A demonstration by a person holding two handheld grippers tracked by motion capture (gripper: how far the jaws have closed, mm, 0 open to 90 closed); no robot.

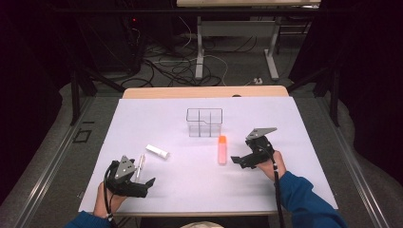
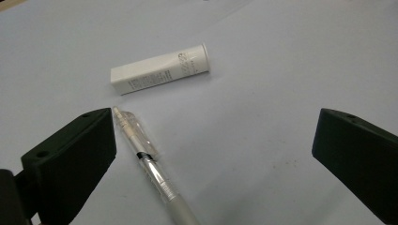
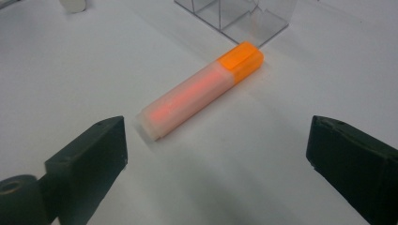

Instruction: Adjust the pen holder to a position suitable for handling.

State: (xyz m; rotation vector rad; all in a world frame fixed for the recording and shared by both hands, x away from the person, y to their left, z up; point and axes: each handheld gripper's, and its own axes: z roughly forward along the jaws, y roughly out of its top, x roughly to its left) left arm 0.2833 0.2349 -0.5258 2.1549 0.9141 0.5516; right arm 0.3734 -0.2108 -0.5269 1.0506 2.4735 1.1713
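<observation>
An orange highlighter (image 1: 222, 149) (image 3: 202, 91) with a frosted body lies on the white sheet, just in front of a clear compartment box (image 1: 204, 122) (image 3: 239, 16). My right gripper (image 1: 240, 159) (image 3: 216, 164) sits to its right with jaws wide apart and nothing between them; the highlighter is a little ahead of the tips. A white tube (image 1: 157, 151) (image 2: 159, 70) and a clear pen (image 1: 140, 165) (image 2: 145, 161) lie at the left. My left gripper (image 1: 142, 178) (image 2: 213, 159) is open, resting low, with the pen running beside its left jaw.
The white sheet (image 1: 190, 190) covers a wooden table whose far edge (image 1: 204, 91) shows beyond it. Past the table are floor cables and desk legs (image 1: 199, 52). The end of the white tube (image 3: 72, 4) shows far off in the right gripper view.
</observation>
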